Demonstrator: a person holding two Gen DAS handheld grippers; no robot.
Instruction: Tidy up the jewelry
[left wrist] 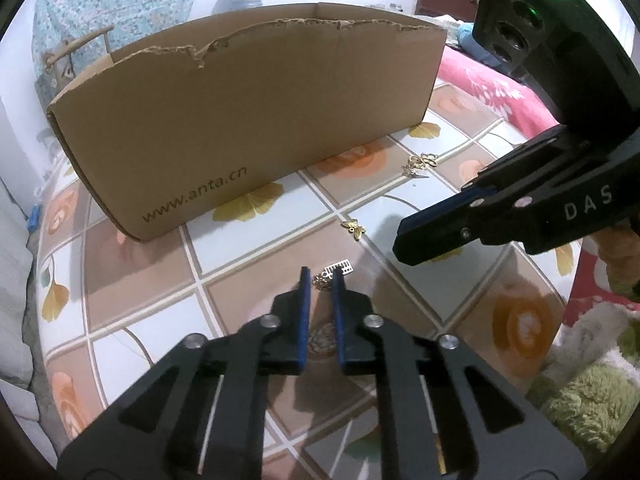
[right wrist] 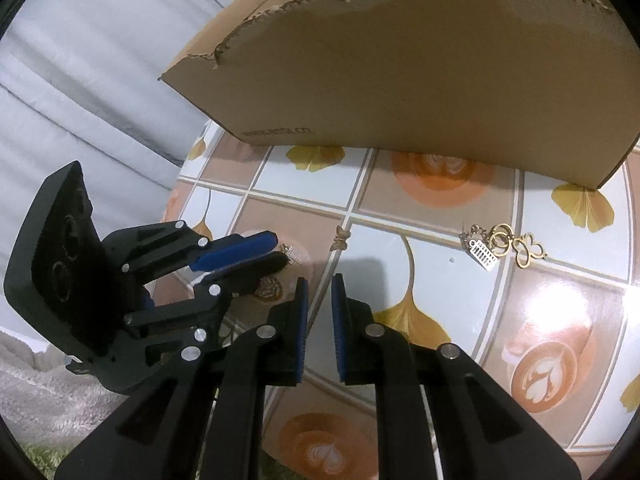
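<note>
The small silver comb-shaped charm with its gold chain (left wrist: pixel 338 270) lies on the tiled-pattern bench (left wrist: pixel 248 264), barely pinched at the tips of the nearly closed left hand-held gripper (left wrist: pixel 322 276), so it could slip free if lifted, while the right hand-held gripper (right wrist: pixel 319 280) hangs nearly closed and empty.

The left hand-held gripper (left wrist: pixel 322 276) covers part of the small charm (left wrist: pixel 334 274) at its fingertips, so whether its pads pinch it cannot be told. The cardboard box (right wrist: pixel 420 80) hides its own inside, and its top is cut off in the right wrist view. The jewelry cluster (left wrist: pixel 420 165) is too small to sort there.
</note>
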